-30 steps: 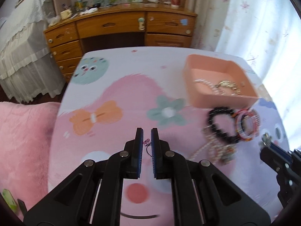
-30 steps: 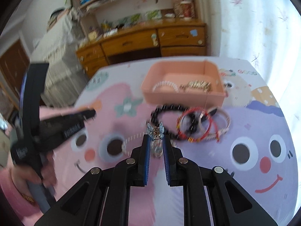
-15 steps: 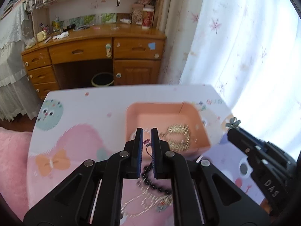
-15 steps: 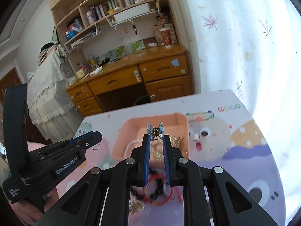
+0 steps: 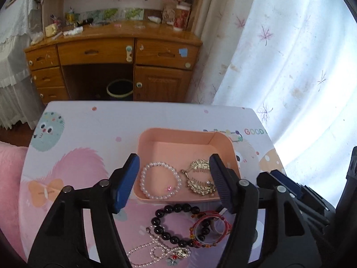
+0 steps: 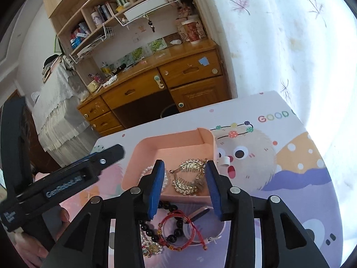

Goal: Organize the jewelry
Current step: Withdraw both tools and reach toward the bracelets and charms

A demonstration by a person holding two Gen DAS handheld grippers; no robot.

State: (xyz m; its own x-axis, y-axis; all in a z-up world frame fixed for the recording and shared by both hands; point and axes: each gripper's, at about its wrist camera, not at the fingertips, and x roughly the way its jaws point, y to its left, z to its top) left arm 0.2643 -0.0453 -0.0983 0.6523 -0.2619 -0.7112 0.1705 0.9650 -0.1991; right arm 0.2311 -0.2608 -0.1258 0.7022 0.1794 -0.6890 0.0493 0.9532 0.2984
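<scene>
Pretty clearly somebody's bedroom at home. At the far side there's a wooden desk (image 5: 111,51) with drawers, stickers stuck on the fronts and odds and ends all over the top, plus a small bin (image 5: 119,89) tucked in the knee space. Above it, wooden shelves (image 6: 125,2) are crammed with bottles, books and a white wire rack. Off to the far left something is draped in a white lace cover (image 6: 55,111). A sheer curtain (image 5: 279,55) with a leaf print fills the right side, daylight pouring through. The near table (image 5: 93,134) has a pastel cartoon-monster print, and a fluffy pink blanket (image 5: 10,178) sits at the near left.
</scene>
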